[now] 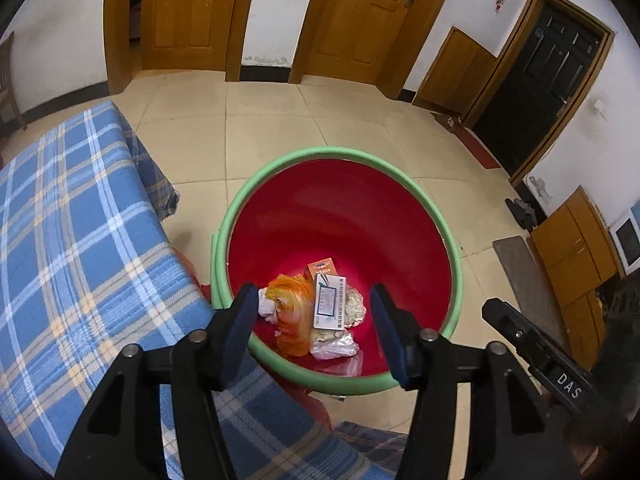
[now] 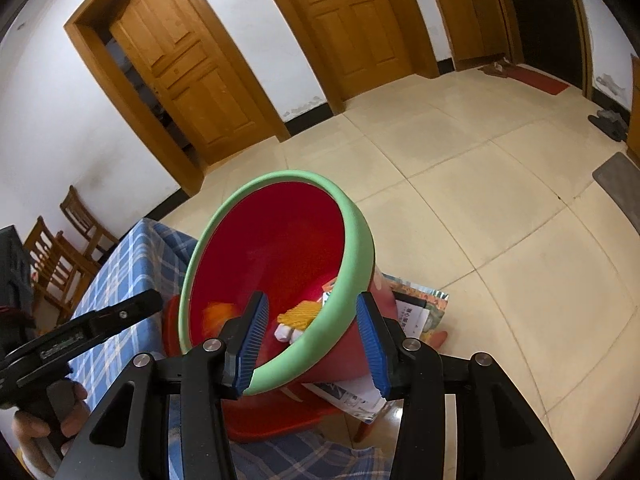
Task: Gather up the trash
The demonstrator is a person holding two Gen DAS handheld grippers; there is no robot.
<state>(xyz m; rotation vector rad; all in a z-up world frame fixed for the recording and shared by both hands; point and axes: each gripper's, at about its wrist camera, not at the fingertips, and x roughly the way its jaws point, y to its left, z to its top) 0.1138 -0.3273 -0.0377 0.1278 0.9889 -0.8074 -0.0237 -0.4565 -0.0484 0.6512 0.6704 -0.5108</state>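
You are hovering both grippers, left gripper [image 1: 314,328] and right gripper [image 2: 312,340], fingers spread and empty, over the red bin [image 1: 400,236] beside the counter [image 1: 60,240], where the light, crumpled orange bag [image 1: 294,308] needs pinching at a fold.

bucket [image 1: 340,216]: red inside and out, with a pale green foam rim [image 1: 400,174]
plastic bag [image 1: 294,312] in the bucket: translucent orange
small box [image 1: 329,300] in the bucket: white, with blue print
tablecloth [image 1: 72,240]: blue plaid, crossed by white and pale yellow stripes
left gripper [image 1: 316,328]: black frame, dark blue pads
right gripper [image 2: 316,344]: black frame, ribbed bright blue pads
floor [image 2: 500,208]: cream tiles
doors [image 1: 356,16]: honey-brown wood
stool [image 2: 272,420] under the bucket: red
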